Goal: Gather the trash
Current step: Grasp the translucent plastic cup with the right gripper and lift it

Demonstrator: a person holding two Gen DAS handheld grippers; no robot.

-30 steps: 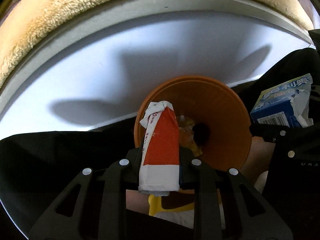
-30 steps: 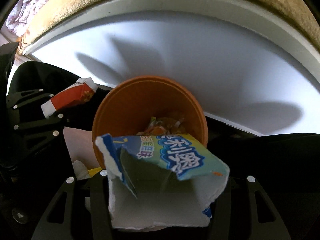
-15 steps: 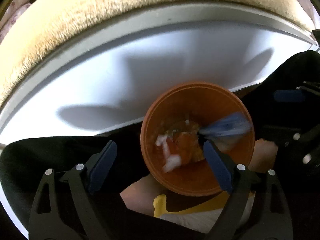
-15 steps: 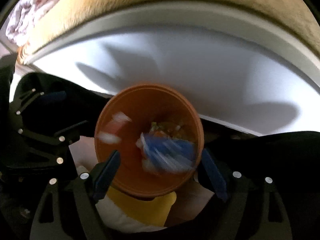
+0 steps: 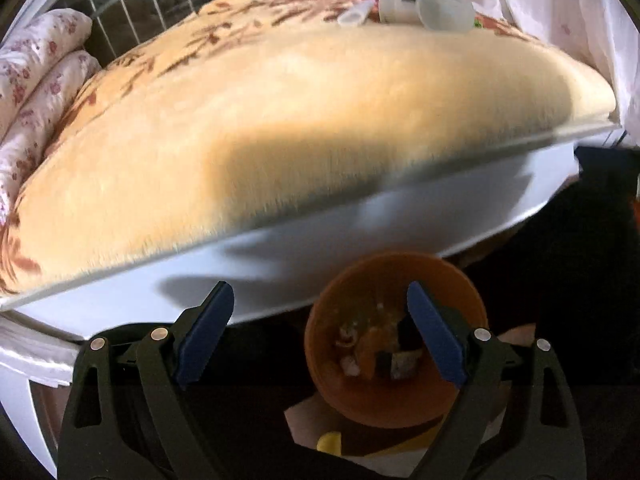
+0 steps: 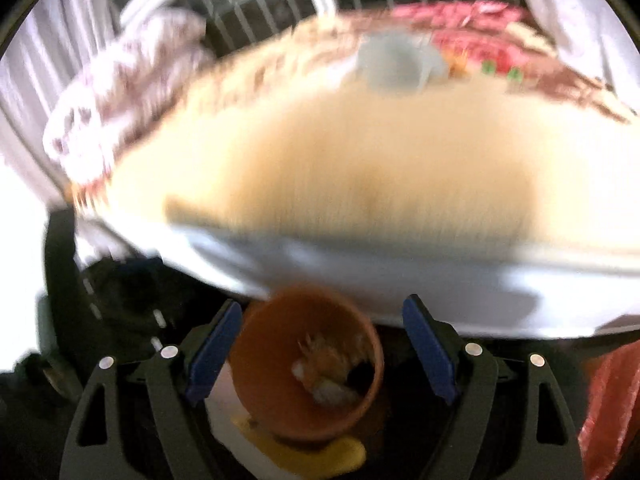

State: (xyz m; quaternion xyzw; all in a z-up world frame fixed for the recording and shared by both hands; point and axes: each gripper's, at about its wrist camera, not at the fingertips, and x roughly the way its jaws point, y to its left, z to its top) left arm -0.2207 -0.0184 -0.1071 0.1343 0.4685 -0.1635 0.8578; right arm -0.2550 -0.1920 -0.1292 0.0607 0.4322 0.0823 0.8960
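Note:
An orange bin (image 5: 400, 396) stands on the floor below the bed, with several pieces of trash (image 5: 376, 354) lying at its bottom. My left gripper (image 5: 320, 300) hangs above and slightly left of it, open, with nothing between its blue pads (image 5: 206, 338). In the blurred right wrist view the same bin (image 6: 276, 400) sits low between the fingers. My right gripper (image 6: 324, 312) is open and empty above it. Clear plastic items (image 5: 424, 10) lie on the far part of the bed.
A bed with a beige fleece blanket (image 5: 300, 120) and a white frame (image 5: 340, 240) fills the view behind the bin. Flowered pillows (image 5: 36, 76) lie at the left, window bars behind. A yellow object (image 6: 312, 452) lies under the bin, and something red (image 6: 608, 400) at the right.
The left gripper let go of a red and white carton, and the right of a blue and white packet. Both fell into the bin. Both grippers opened, rose and tilted up.

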